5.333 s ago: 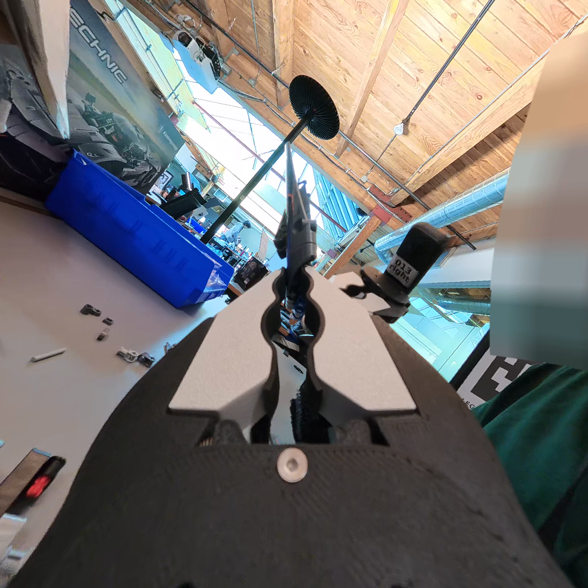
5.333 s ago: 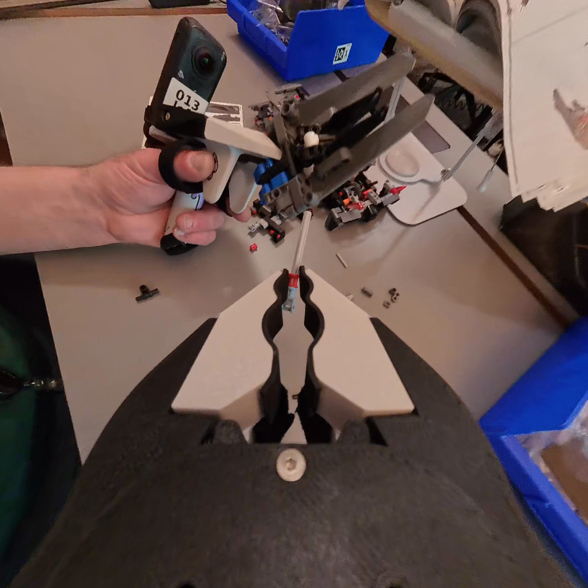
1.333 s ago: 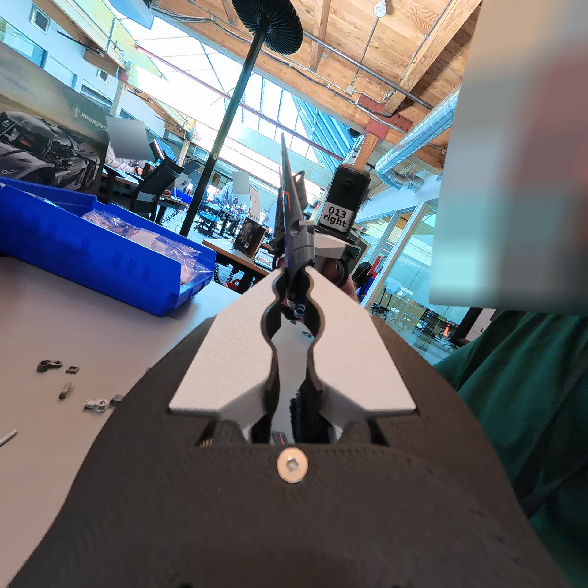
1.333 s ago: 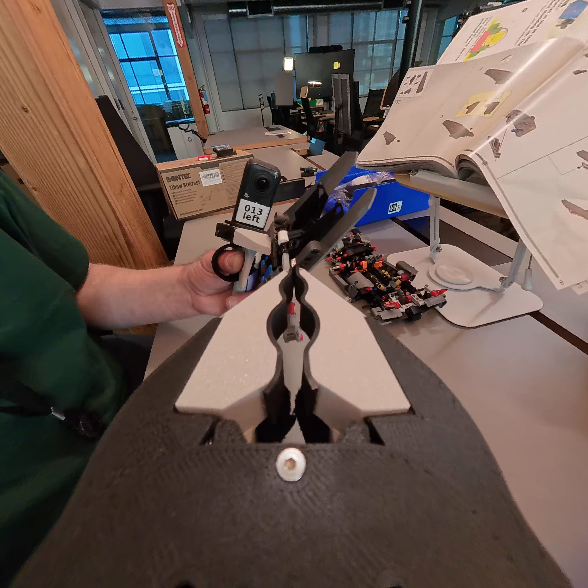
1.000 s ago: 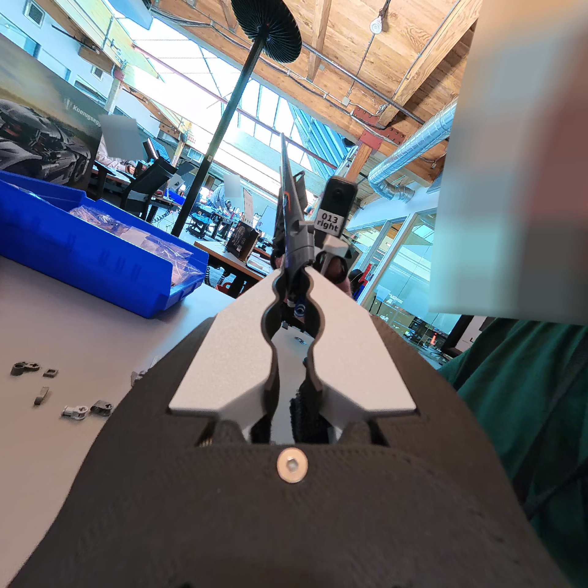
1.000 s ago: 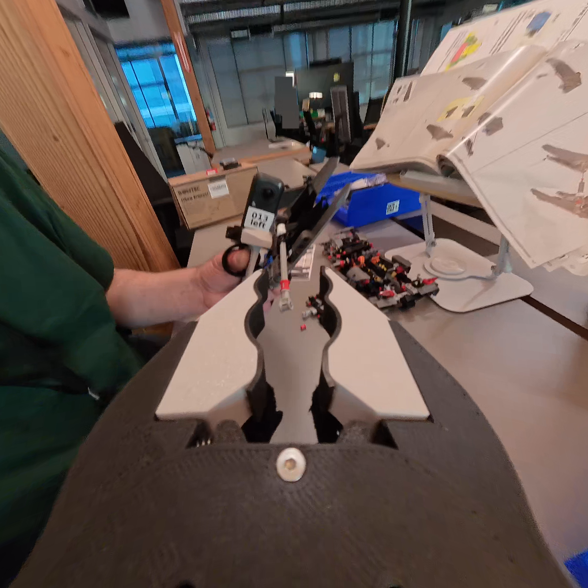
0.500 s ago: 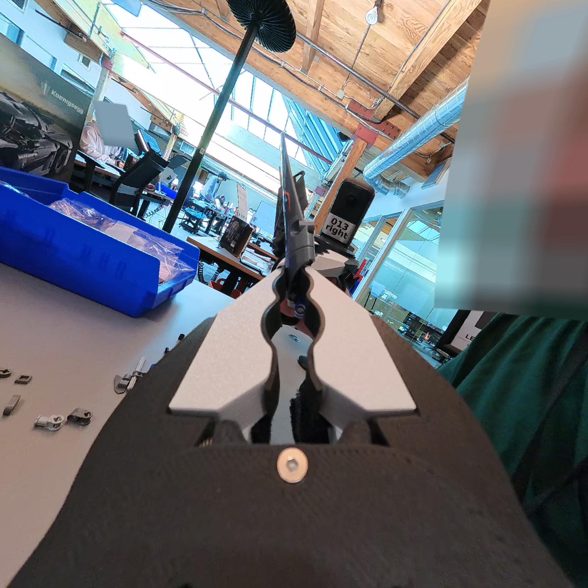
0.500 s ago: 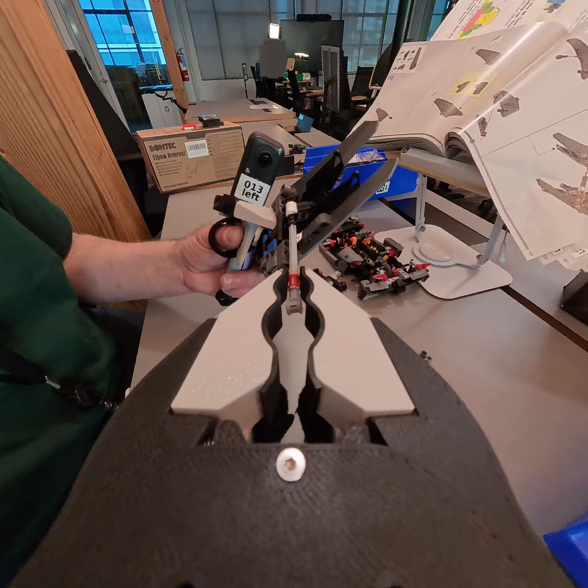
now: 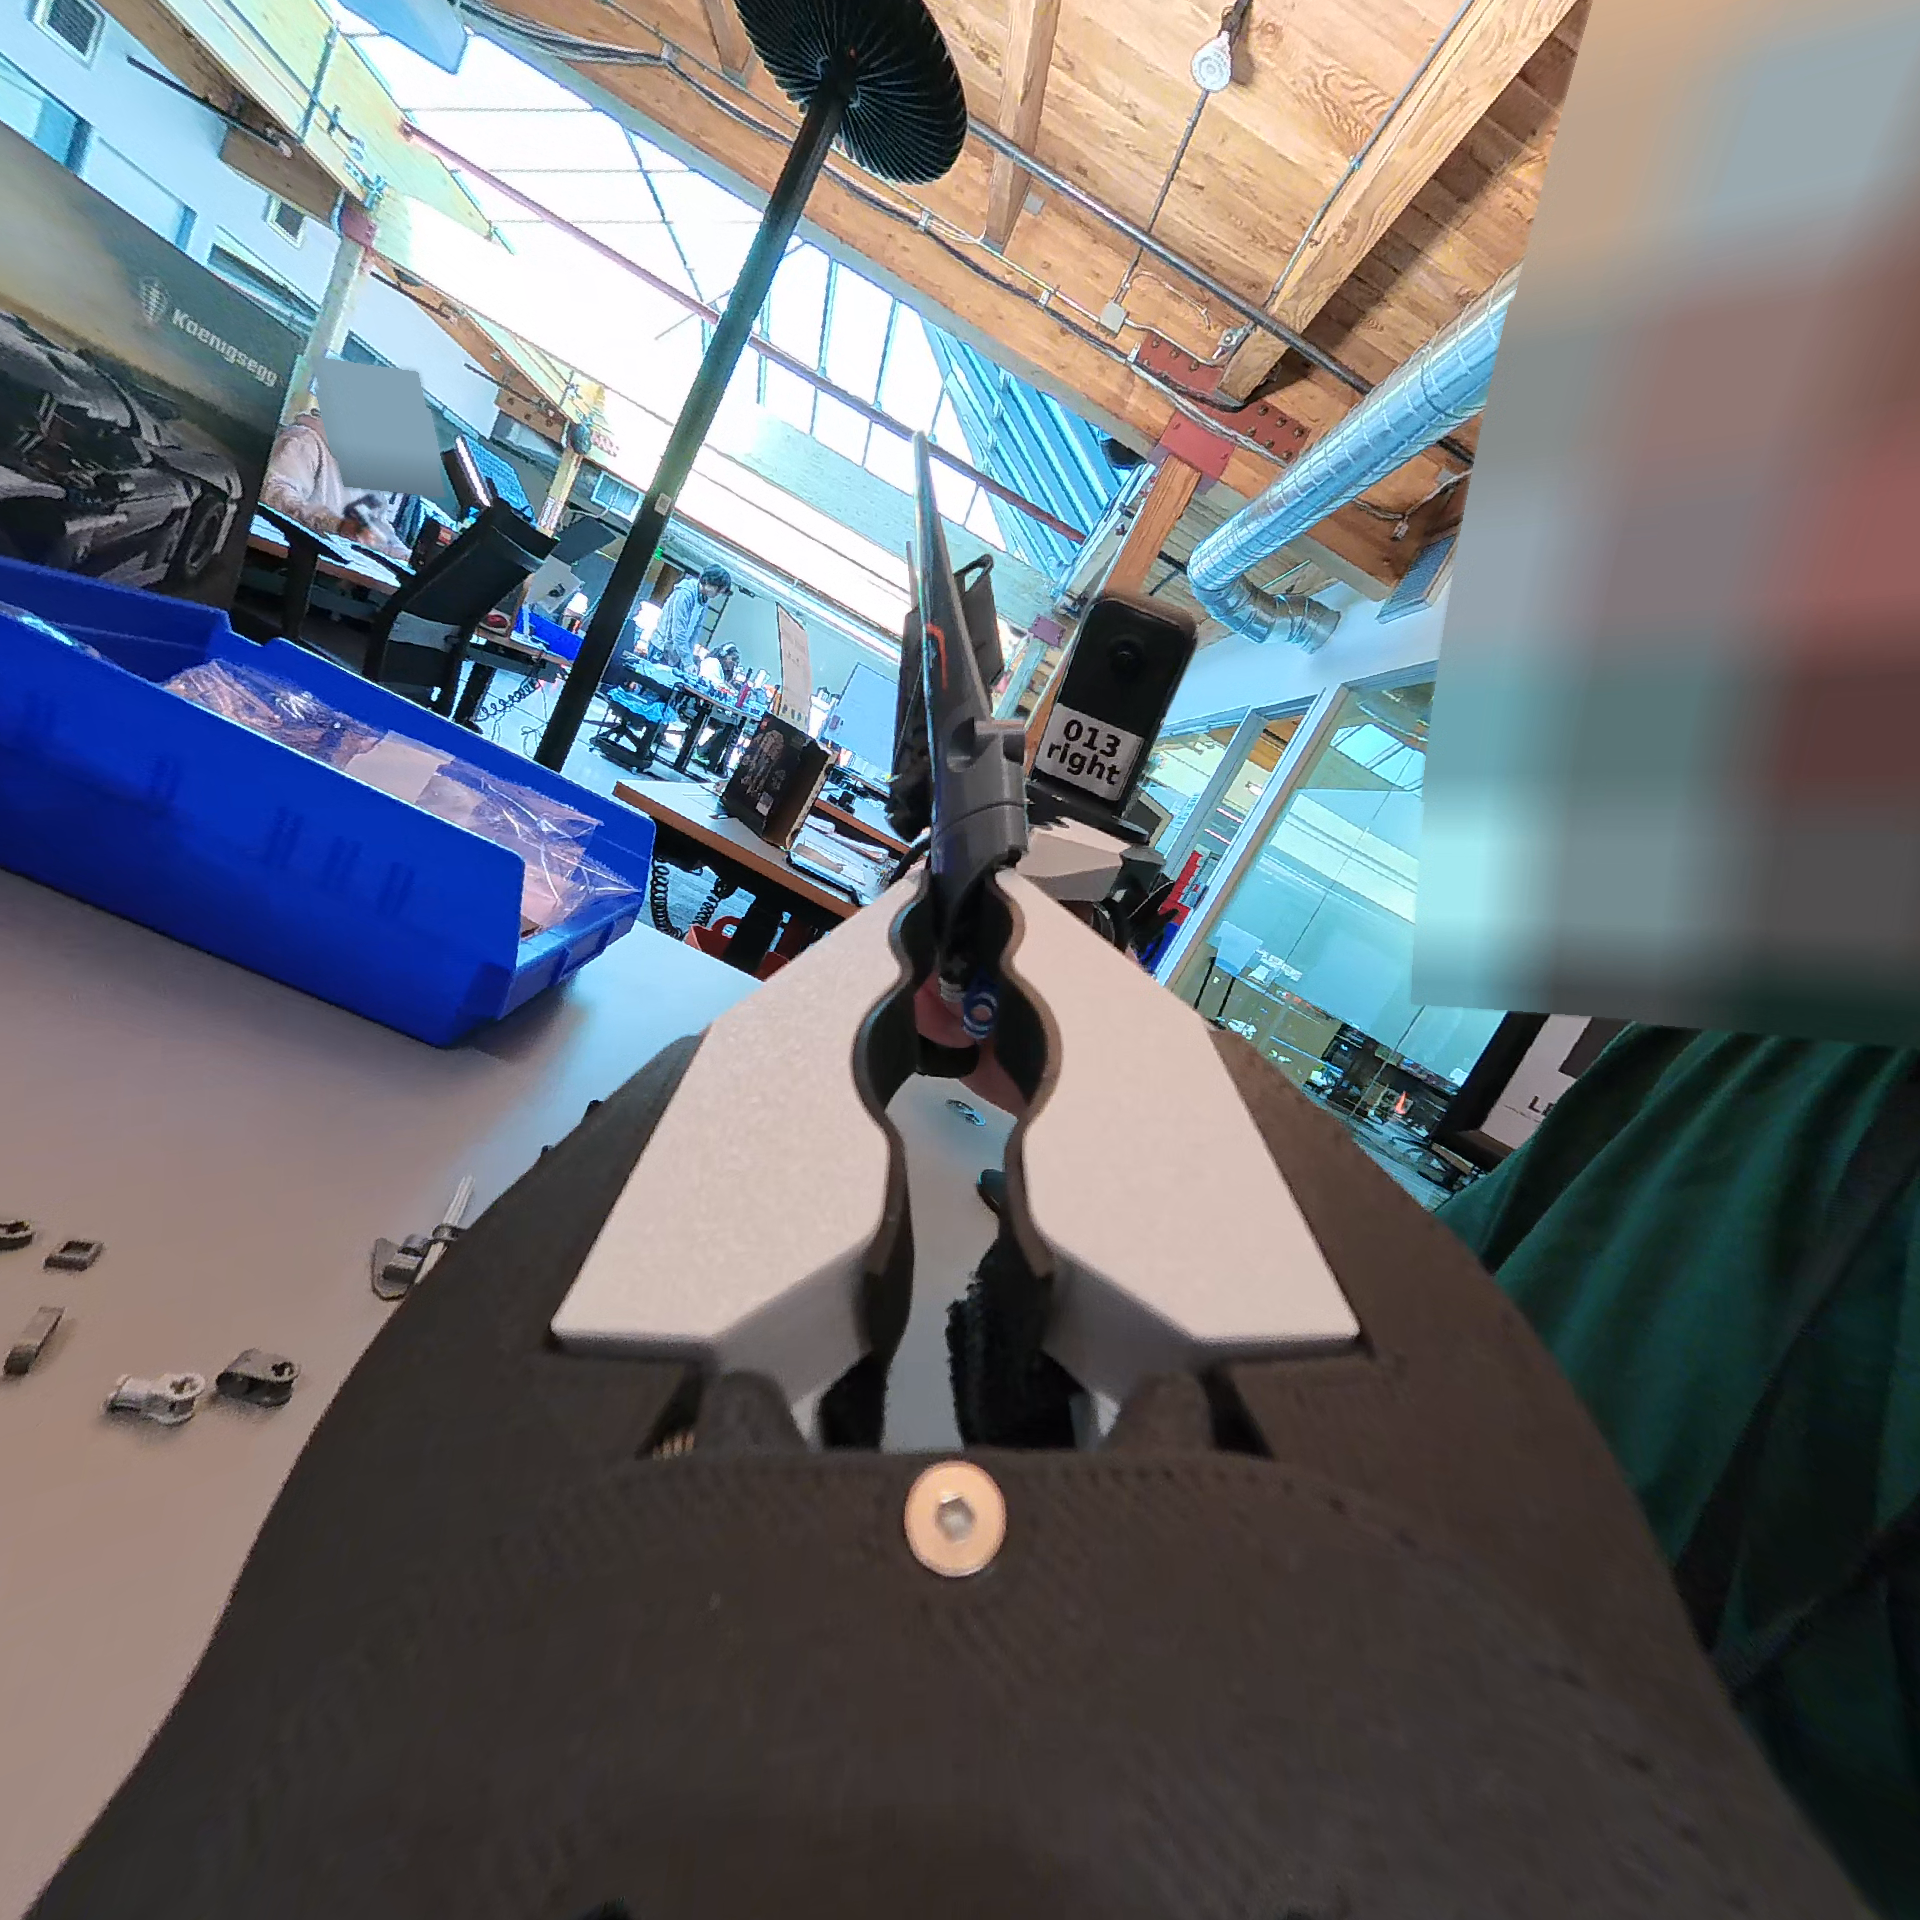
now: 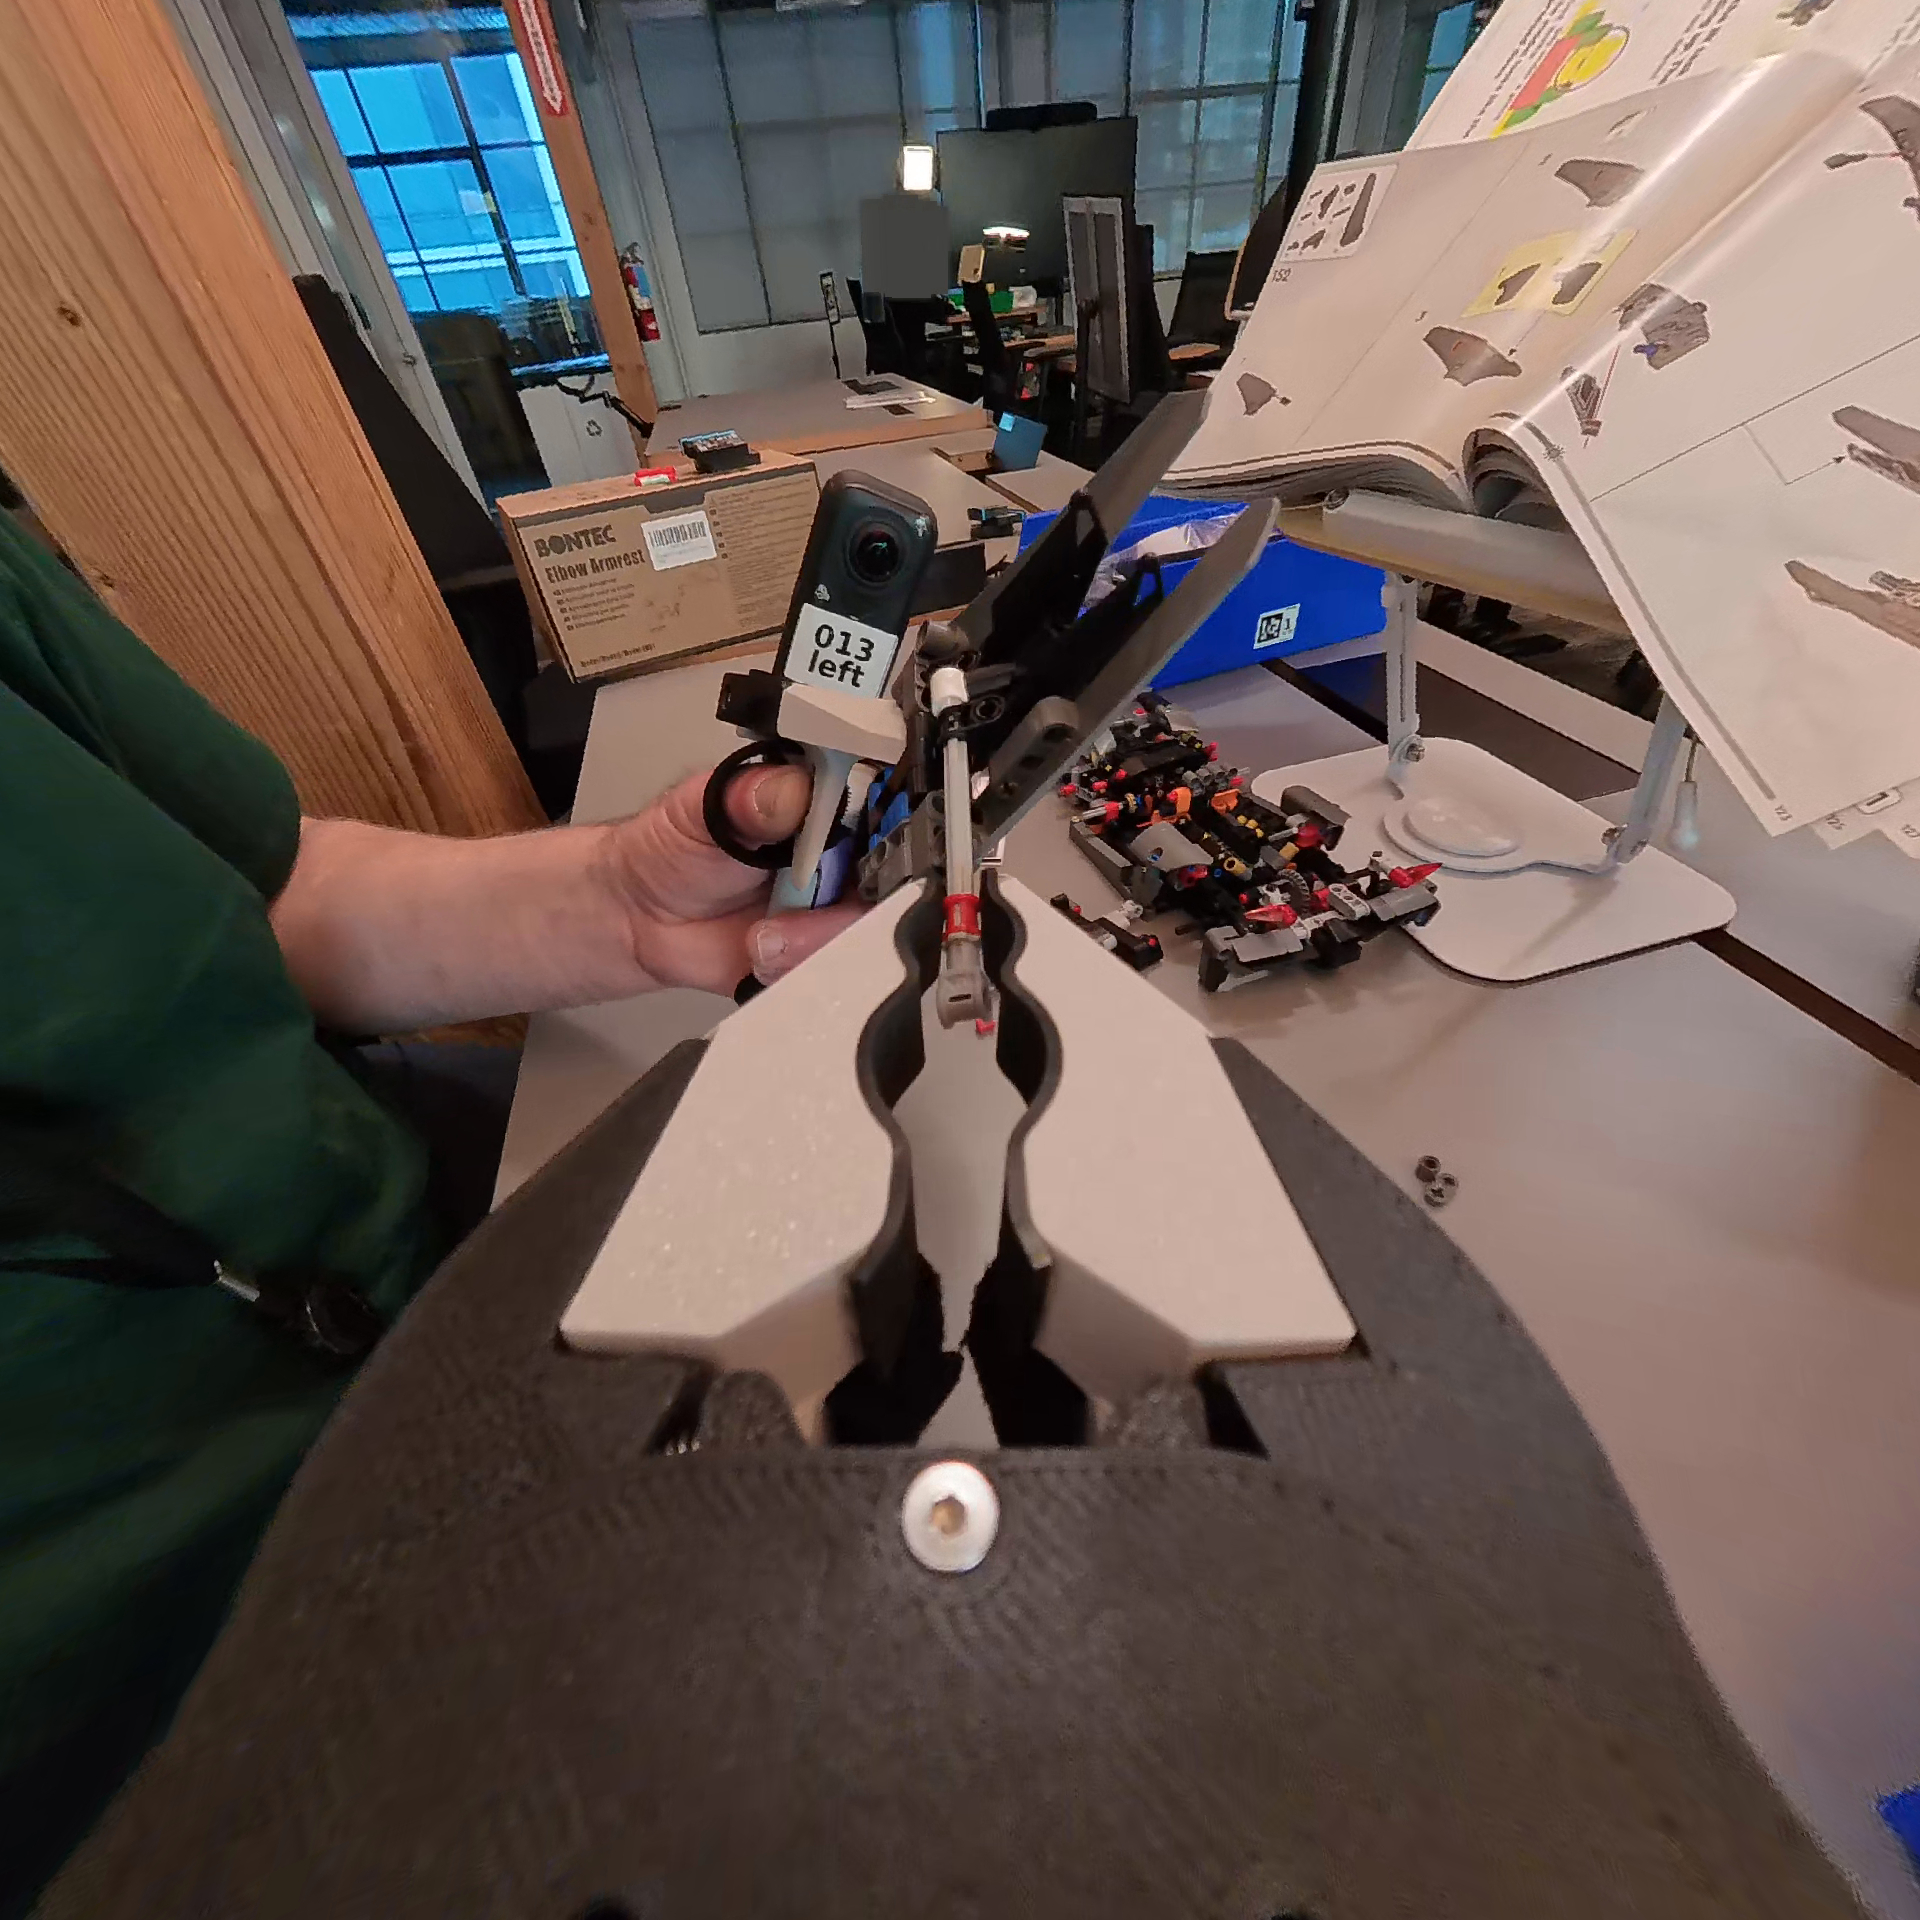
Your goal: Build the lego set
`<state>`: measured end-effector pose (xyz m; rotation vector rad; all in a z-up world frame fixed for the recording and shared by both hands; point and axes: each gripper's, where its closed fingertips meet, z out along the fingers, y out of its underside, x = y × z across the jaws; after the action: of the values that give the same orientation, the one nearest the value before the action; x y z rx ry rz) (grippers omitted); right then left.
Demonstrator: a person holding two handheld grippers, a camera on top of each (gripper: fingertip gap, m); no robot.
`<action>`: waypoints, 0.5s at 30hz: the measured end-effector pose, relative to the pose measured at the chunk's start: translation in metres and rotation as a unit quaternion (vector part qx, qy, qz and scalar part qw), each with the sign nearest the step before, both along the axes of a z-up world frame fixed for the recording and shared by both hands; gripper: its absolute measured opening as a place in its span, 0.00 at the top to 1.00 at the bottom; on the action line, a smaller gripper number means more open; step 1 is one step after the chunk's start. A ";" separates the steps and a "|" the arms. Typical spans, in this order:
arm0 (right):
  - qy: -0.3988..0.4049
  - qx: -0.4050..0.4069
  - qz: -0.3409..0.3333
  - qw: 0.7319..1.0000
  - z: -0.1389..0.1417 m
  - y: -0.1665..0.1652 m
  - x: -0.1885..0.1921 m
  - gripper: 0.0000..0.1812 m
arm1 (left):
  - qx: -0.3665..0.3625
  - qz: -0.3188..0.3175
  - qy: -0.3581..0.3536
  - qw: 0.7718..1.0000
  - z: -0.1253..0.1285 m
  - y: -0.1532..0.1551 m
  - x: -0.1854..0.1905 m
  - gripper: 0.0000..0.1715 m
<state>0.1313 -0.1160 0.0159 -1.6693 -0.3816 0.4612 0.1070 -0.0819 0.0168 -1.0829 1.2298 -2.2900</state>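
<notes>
My left gripper [image 9: 956, 888] is shut on a dark grey panel sub-assembly [image 9: 961, 769], seen edge-on and held up off the table. In the right wrist view a hand holds that left gripper [image 10: 883, 774], with the sub-assembly [image 10: 1081, 623] pointing up to the right. My right gripper [image 10: 956, 894] is shut on a thin grey axle [image 10: 954, 821] with a red bush [image 10: 958, 914]. The axle's upper end meets the sub-assembly. The right gripper's camera shows just behind the sub-assembly in the left wrist view [image 9: 1117, 675]. A built chassis [image 10: 1236, 842] lies on the table.
An open instruction book [image 10: 1610, 343] rests on a white stand [image 10: 1538, 894] at the right. A blue bin [image 10: 1288, 603] and a cardboard box [image 10: 665, 561] stand behind. Another blue bin [image 9: 291, 821] and loose grey parts [image 9: 197, 1387] lie on the table at the left. Some 5 centimeters of space lies between my two pairs of fingers.
A second ago my right gripper was open around the axle; it then shut on it and still holds it. The left gripper has kept its hold and tilted slightly.
</notes>
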 end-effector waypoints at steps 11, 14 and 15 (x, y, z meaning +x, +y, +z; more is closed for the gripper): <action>0.019 0.004 -0.007 1.000 -0.001 0.003 0.001 0.81 | -0.008 0.003 -0.001 1.000 0.000 0.001 0.002 0.97; 0.002 0.016 -0.026 1.000 -0.002 -0.006 0.007 0.80 | -0.011 0.003 -0.002 1.000 0.001 0.001 0.002 0.97; -0.011 0.017 -0.037 0.999 -0.004 -0.008 0.009 0.82 | -0.012 0.002 -0.002 1.000 0.000 0.001 0.002 0.97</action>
<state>0.1403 -0.1244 0.0123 -1.6504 -0.3406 0.3802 0.1093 -0.0809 0.0173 -1.0889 1.2004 -2.3074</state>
